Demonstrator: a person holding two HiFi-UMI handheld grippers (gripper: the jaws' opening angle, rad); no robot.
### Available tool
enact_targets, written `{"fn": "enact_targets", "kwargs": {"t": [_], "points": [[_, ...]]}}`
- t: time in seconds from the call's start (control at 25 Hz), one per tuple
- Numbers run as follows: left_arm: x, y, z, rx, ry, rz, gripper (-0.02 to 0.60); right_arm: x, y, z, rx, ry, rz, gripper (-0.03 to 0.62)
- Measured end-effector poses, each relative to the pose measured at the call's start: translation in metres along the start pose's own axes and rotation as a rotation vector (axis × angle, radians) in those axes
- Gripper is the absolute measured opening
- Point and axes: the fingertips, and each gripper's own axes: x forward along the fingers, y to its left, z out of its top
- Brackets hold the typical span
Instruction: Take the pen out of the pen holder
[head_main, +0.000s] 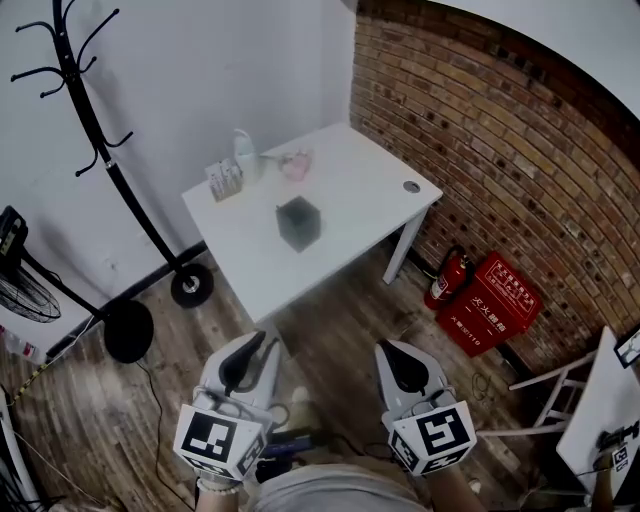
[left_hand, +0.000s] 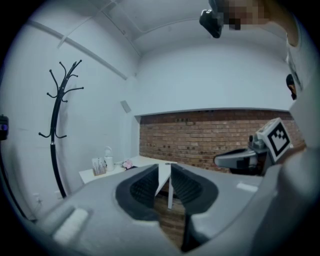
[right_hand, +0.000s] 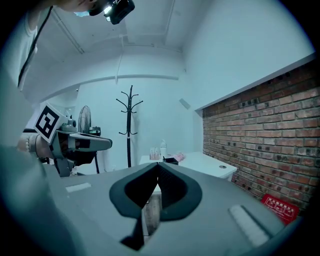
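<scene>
A dark square pen holder (head_main: 297, 222) stands near the middle of the white table (head_main: 350, 190), far ahead of both grippers. Any pen in it is too small to make out. In the right gripper view the pen holder (right_hand: 170, 161) shows just past the jaw tips, on the table (right_hand: 200, 161). My left gripper (head_main: 262, 340) hangs over the wooden floor short of the table; its jaws stand slightly apart with nothing between them (left_hand: 165, 166). Beside it, my right gripper (head_main: 385, 347) has its tips touching and is empty (right_hand: 159, 164).
At the table's back edge stand a white bottle (head_main: 244, 152), a small rack (head_main: 224, 180) and a pink object (head_main: 296, 163). A black coat stand (head_main: 100, 150) is left of the table. A fire extinguisher (head_main: 447, 278) and red box (head_main: 492, 305) sit by the brick wall (head_main: 500, 150).
</scene>
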Motion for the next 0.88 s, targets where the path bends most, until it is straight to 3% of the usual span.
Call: {"fn": "enact_targets", "kwargs": {"t": [0.88], "points": [[0.119,0.128,0.015,-0.026,0.037,-0.088,0.067,0.155,-0.037,0.038,0.004,0.048,-0.067,0.003]]}}
